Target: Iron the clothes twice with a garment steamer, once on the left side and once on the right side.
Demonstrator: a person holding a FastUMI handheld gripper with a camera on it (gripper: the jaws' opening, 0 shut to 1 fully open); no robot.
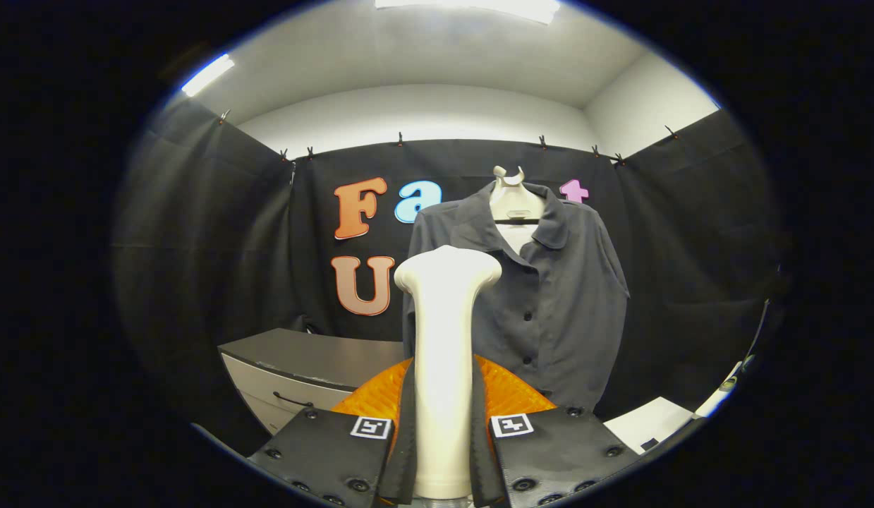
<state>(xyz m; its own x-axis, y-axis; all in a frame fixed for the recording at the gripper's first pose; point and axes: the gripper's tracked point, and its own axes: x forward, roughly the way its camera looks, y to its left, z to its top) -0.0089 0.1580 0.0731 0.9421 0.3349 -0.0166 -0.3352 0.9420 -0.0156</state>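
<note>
One garment steamer (445,367), one shirt (542,303), one hanger (513,201), one cabinet (302,374) with a single drawer handle.

The claw (444,451) is closed down to the width of the steamer's pale handle, with both fingers (324,451) pressing on its sides. The steamer stands upright between them, its rounded head lifted above the fingers and pointing toward the shirt.

The dark button-front shirt hangs on the pale hanger against the black cloth wall, beyond the steamer and just right of its head, well apart from it. Its collar is open and several buttons run down the front.

The grey cabinet stands left of the shirt, below the wall cloth, its top bare. A white surface (648,423) edge lies low to the right.
</note>
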